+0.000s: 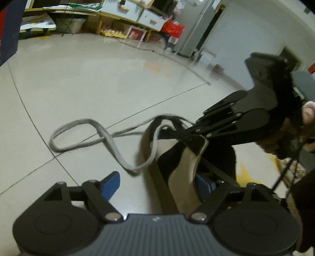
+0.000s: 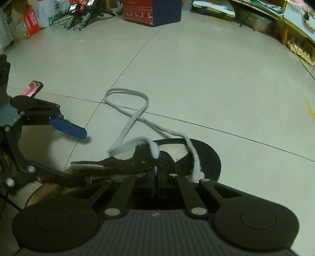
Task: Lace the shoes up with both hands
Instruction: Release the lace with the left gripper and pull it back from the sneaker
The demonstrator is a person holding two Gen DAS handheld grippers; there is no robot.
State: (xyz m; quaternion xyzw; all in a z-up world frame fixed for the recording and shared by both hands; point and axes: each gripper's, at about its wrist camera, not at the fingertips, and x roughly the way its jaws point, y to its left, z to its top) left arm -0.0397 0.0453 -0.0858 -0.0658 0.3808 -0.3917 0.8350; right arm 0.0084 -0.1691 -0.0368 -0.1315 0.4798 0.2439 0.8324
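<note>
A black and cream shoe lies on the pale tiled floor, dark grout lines crossing under it. Its grey lace trails off the far side in a loose loop across the tiles. The right claw is pinched closed on the shoe's black upper beside the lace. The left claw stands wide, straddling the near shoe without pressing it. Shelves and boxes line the far walls.

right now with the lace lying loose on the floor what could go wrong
1. The grey lace loops loose across the floor; pulling may knot it.
2. The right tongs are shut at the shoe edge, possibly on the lace, so a tug might drag the shoe.
3. The left tongs are open and hold nothing, so the shoe is unsteadied.
</note>
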